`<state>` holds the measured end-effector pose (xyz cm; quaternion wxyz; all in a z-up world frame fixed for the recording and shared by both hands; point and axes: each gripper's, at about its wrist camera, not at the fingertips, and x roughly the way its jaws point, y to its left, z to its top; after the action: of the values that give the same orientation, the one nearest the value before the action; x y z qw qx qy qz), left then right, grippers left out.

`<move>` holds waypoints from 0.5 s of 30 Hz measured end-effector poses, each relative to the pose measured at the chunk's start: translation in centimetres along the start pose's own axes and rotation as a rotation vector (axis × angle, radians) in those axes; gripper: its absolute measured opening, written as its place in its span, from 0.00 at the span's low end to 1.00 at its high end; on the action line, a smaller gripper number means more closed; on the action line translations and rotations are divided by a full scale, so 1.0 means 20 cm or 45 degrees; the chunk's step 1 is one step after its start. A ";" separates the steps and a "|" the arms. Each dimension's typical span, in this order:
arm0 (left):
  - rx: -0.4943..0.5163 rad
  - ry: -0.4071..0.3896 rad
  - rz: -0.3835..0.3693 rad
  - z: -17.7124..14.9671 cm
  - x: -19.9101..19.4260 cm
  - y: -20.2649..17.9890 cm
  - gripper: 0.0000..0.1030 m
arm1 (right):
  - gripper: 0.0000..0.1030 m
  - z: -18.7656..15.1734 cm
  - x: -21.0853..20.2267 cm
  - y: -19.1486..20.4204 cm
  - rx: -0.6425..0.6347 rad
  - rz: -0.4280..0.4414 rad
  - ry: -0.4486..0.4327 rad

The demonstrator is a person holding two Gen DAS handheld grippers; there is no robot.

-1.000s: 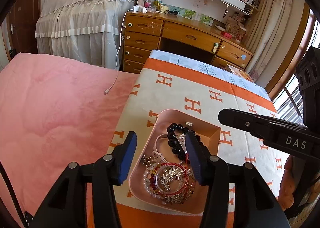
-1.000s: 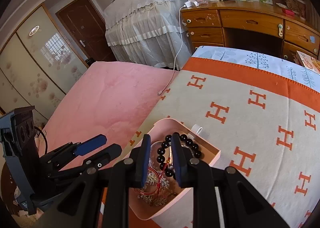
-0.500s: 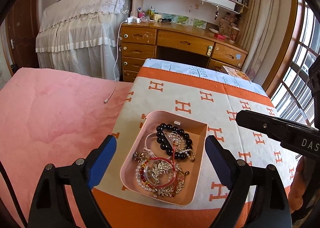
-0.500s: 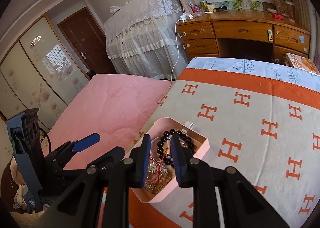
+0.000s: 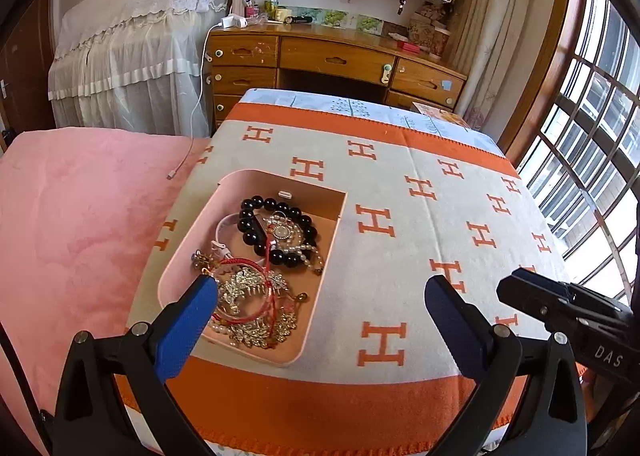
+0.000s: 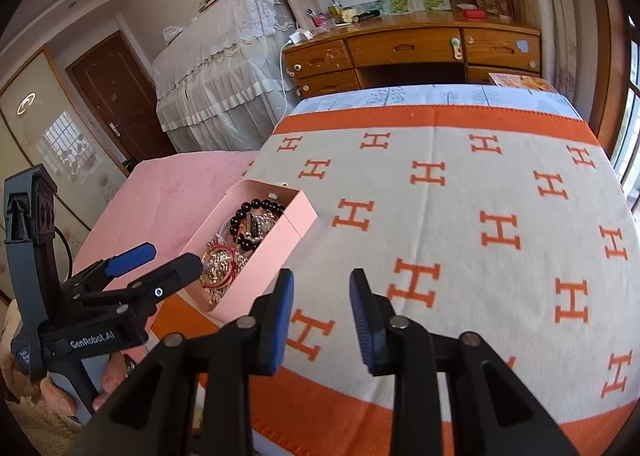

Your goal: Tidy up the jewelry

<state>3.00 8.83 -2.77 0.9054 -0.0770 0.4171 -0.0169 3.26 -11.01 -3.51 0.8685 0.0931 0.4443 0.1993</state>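
Note:
A pink box (image 5: 182, 252) lies on the orange and cream blanket (image 5: 400, 184), holding a black bead bracelet (image 5: 256, 224), a red cord bracelet (image 5: 256, 268), pearls and gold pieces. My left gripper (image 5: 320, 316) is wide open and empty above the box's near right corner. My right gripper (image 6: 320, 304) is open a little, empty, over the blanket to the right of the box (image 6: 272, 252). The left gripper also shows in the right wrist view (image 6: 160, 264).
A pink quilt (image 5: 80, 216) lies left of the blanket. A wooden desk with drawers (image 5: 336, 60) and a cloth-covered piano (image 5: 132, 56) stand beyond. A window (image 5: 592, 160) is on the right. A white cable (image 5: 188, 152) hangs onto the quilt.
My left gripper opened wide and pulled back from the box. My right gripper drew back to the right, off the box, and opened slightly.

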 end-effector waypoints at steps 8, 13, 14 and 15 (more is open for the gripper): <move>0.051 -0.008 -0.022 -0.01 -0.04 -0.19 0.99 | 0.44 -0.08 -0.19 -0.09 0.050 -0.070 -0.081; 0.134 -0.053 -0.014 0.01 -0.10 -0.33 0.99 | 0.55 -0.09 -0.30 -0.08 0.026 -0.138 -0.174; 0.149 -0.066 -0.010 0.02 -0.11 -0.36 0.99 | 0.55 -0.09 -0.32 -0.08 0.021 -0.156 -0.195; 0.159 -0.081 -0.001 0.02 -0.12 -0.38 0.99 | 0.56 -0.09 -0.33 -0.08 0.018 -0.172 -0.213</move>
<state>2.03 1.64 0.39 0.9212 -0.0209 0.3863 -0.0407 -1.26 -15.31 -0.15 0.9133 0.0853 0.3771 0.1285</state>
